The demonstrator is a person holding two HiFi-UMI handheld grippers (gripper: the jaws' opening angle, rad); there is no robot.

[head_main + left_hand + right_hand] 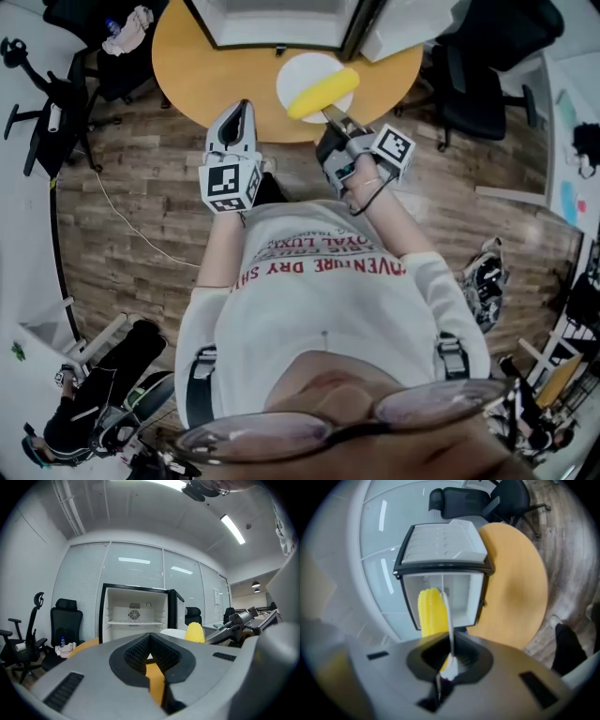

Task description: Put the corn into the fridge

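A yellow corn cob lies on a white plate held over the near edge of the round orange table. My right gripper is shut on the plate's near rim. In the right gripper view the plate shows edge-on between the jaws, with the corn to its left. The small white fridge stands on the table with its door open and its shelves bare. My left gripper hangs beside the plate, shut and holding nothing.
Black office chairs stand at the right and left of the table. Another chair beside the fridge carries a bottle and a cloth. A thin cable runs across the wooden floor.
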